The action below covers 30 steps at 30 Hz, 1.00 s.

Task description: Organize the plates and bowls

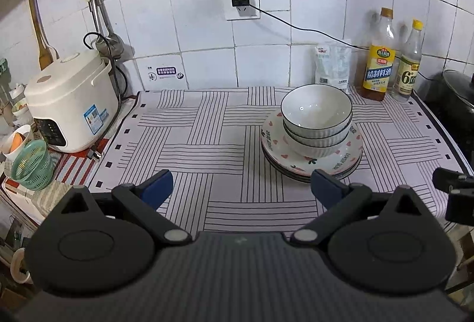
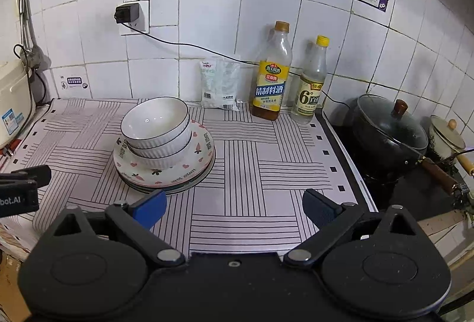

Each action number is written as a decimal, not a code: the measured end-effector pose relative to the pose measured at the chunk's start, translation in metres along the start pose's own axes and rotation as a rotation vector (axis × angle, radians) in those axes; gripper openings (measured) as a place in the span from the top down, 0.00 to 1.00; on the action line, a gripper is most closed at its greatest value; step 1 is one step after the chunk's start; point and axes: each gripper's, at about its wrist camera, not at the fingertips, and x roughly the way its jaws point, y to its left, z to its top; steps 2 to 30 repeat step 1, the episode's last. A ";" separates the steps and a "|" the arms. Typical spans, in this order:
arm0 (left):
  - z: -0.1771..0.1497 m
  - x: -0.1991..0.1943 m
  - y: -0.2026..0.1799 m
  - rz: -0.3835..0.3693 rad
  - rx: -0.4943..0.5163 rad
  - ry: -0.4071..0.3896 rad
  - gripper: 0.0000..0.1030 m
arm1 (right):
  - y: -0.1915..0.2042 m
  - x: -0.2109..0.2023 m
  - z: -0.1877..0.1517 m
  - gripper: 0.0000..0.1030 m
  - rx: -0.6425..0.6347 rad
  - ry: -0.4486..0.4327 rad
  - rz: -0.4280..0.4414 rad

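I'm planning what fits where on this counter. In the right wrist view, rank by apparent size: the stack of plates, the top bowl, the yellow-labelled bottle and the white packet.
1. stack of plates
2. top bowl
3. yellow-labelled bottle, though it stands farther back, so this rank is unsure
4. white packet, also farther back

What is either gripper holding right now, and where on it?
Nothing. Left gripper and right gripper are both open over the cloth, clear of the bowls stacked on the plates.

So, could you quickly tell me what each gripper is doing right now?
Left gripper: open, holding nothing.
Right gripper: open, holding nothing.
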 end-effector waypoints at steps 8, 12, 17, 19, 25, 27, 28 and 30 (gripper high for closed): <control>0.000 0.000 0.000 0.001 0.004 0.000 0.02 | 0.000 0.000 0.000 0.03 -0.002 0.002 0.001; 0.000 0.000 0.000 0.001 0.004 0.000 0.02 | 0.000 0.000 0.000 0.03 -0.002 0.002 0.001; 0.000 0.000 0.000 0.001 0.004 0.000 0.02 | 0.000 0.000 0.000 0.03 -0.002 0.002 0.001; 0.000 0.000 0.000 0.001 0.004 0.000 0.02 | 0.000 0.000 0.000 0.03 -0.002 0.002 0.001; 0.000 0.000 0.000 0.001 0.004 0.000 0.02 | 0.000 0.000 0.000 0.03 -0.002 0.002 0.001; 0.000 0.000 0.000 0.001 0.004 0.000 0.02 | 0.000 0.000 0.000 0.03 -0.002 0.002 0.001; 0.000 0.000 0.000 0.001 0.004 0.000 0.02 | 0.000 0.000 0.000 0.03 -0.002 0.002 0.001; 0.000 0.000 0.000 0.001 0.004 0.000 0.02 | 0.000 0.000 0.000 0.03 -0.002 0.002 0.001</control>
